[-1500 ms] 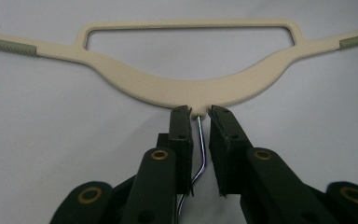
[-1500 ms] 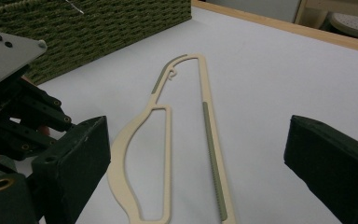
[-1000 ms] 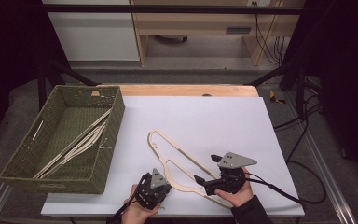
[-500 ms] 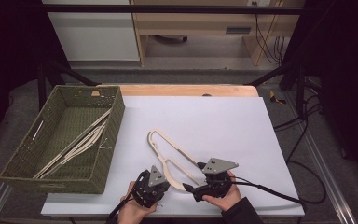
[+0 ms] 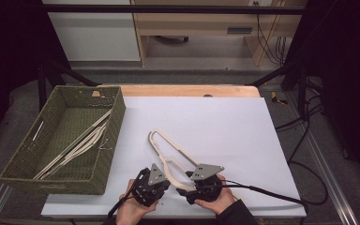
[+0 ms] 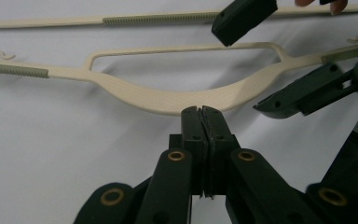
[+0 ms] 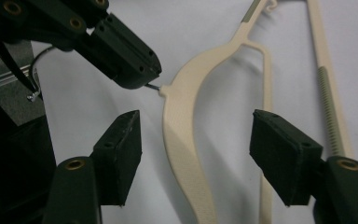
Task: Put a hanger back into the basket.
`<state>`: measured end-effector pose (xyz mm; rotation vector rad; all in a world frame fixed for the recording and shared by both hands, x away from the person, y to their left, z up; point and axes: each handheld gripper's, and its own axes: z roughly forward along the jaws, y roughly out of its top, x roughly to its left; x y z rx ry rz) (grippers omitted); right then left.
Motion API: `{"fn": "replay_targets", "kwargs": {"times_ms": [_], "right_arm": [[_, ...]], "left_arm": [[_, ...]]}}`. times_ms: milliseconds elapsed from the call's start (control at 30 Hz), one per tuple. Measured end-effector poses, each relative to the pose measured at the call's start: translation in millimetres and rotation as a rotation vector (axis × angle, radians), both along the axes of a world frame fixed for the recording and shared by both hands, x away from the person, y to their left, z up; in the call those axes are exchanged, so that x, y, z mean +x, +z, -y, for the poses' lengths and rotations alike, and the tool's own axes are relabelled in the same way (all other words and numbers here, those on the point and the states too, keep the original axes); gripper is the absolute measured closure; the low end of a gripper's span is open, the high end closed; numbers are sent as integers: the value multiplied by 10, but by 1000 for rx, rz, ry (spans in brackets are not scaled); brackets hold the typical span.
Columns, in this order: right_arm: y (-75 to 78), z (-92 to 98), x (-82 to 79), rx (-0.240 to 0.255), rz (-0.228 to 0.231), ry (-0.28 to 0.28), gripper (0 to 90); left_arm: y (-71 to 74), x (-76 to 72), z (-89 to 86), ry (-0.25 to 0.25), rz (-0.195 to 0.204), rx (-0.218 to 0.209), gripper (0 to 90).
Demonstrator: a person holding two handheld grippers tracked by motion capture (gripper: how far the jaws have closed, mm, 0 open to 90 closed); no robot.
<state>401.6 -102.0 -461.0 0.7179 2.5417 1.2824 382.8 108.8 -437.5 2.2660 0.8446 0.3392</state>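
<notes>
At the near edge of the white table [image 5: 243, 131], the left gripper [image 6: 203, 114] pinches the cream hanger's [image 5: 168, 154] metal hook [image 7: 152, 87], steadying it while the right gripper's [image 7: 196, 140] half-open jaws, just closing, straddle its curved shoulder untouched.

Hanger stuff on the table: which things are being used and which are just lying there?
Being used: cream hanger, its metal hook in the shut left gripper; right gripper, jaws just closing around its shoulder.

Lying about: green basket, hangers inside it.
</notes>
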Motion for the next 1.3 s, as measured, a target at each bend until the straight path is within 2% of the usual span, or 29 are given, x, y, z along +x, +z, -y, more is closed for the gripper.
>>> {"fn": "replay_targets", "kwargs": {"times_ms": [133,300,367,567,800,867,933,967,1000,1067,1133,1200,1267,1300], "right_arm": [[-51,-46,11,-53,-2,8,424],[-88,-102,16,-91,-12,23,517],[-94,-119,17,-114,0,36,553],[-111,-136,26,-125,-10,68,691],[-108,-138,42,-130,-30,82,702],[-116,-143,50,-134,-43,76,667],[-130,-144,56,-140,-52,97,738],[-129,-151,43,-138,-56,84,835],[-113,-139,47,-132,-52,97,900],[-84,-123,45,-123,-40,94,900],[-69,-113,37,-118,-14,88,835],[-59,-103,36,-113,-13,80,786],[-39,-90,30,-106,-1,62,722],[-27,-79,28,-101,2,56,682]], "left_arm": [[9,6,1,-5,4,3,889],[6,8,5,-6,-5,7,889],[5,7,6,-7,-6,10,889],[-1,5,7,-9,-4,15,889],[4,1,4,-13,-5,9,891],[28,-8,1,-26,-18,-16,900],[45,-35,18,-33,-2,-10,900],[43,-38,20,-32,1,-10,900],[40,-34,18,-32,2,-10,900],[35,-20,-7,-23,3,-14,900],[22,-2,-49,-12,3,-34,900],[-7,19,-81,-2,2,-43,900],[-67,40,-102,5,-23,-55,897],[-102,51,-102,4,-32,-43,877]]}}
